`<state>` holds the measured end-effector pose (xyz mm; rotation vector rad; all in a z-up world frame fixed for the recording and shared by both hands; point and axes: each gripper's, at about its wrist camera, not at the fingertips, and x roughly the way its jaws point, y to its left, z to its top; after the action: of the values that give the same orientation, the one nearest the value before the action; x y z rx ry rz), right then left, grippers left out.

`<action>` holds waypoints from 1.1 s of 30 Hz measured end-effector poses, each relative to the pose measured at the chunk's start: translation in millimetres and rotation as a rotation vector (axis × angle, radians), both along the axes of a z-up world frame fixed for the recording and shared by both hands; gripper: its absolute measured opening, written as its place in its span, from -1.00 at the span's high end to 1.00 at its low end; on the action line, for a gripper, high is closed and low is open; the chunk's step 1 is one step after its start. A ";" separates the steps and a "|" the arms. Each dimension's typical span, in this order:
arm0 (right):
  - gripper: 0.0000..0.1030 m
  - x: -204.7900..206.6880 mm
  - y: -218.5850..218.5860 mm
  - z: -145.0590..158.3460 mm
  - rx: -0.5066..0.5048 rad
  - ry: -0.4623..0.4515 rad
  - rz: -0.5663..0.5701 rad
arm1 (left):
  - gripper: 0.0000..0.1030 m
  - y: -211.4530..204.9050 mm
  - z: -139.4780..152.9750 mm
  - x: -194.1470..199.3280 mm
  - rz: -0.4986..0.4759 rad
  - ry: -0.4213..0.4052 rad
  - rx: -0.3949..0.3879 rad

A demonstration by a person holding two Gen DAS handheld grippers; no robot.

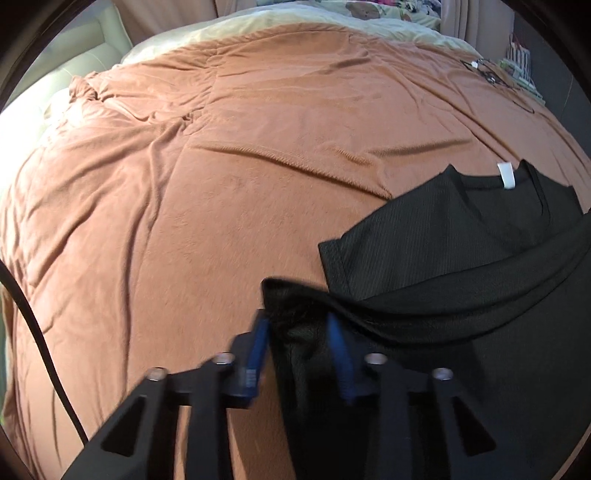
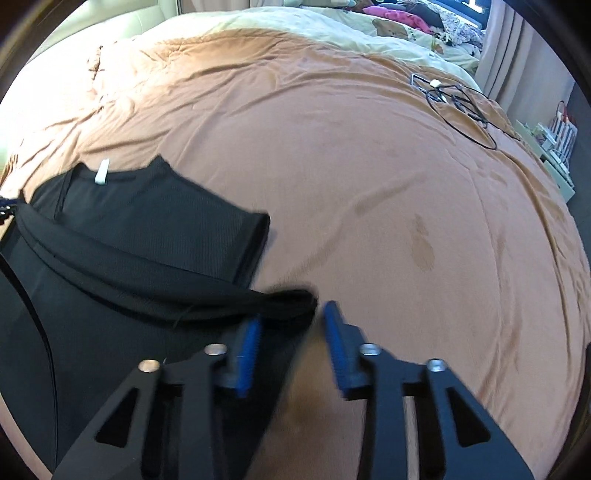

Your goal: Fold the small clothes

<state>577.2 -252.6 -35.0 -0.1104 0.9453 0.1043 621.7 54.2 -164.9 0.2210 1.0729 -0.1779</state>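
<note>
A black T-shirt lies on an orange blanket, collar and white label at the far end. Its lower part is folded up over the chest. My left gripper is open, its blue pads on either side of the fold's left corner, which lies loose between them. In the right wrist view the same shirt lies at the left. My right gripper is open, with the fold's right corner just between its blue pads.
The orange blanket covers a bed. Black cables lie at its far right. A cream quilt and piled clothes lie at the back. A shelf stands beyond the right edge. A black cord hangs at left.
</note>
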 end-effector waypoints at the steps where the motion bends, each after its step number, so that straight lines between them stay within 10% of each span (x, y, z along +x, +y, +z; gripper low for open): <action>1: 0.83 1.5 -1.0 -0.3 -0.003 -0.007 -0.002 | 0.74 0.9 -0.8 3.0 0.004 0.005 -0.014; 29: 0.94 50.5 2.4 8.1 -0.070 -0.066 -0.159 | 0.76 -7.4 10.1 71.9 0.115 -0.101 0.048; 31: 0.84 46.8 1.0 10.4 -0.033 -0.058 -0.164 | 0.55 -3.8 8.6 71.5 0.148 -0.088 0.052; 33: -0.01 41.0 -1.4 14.7 0.008 -0.055 -0.152 | -0.08 4.8 10.5 64.6 0.168 -0.078 0.008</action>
<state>618.2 -254.0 -20.3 -0.0339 0.8957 -0.0354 686.3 59.0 -154.4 0.1432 1.0092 -0.0141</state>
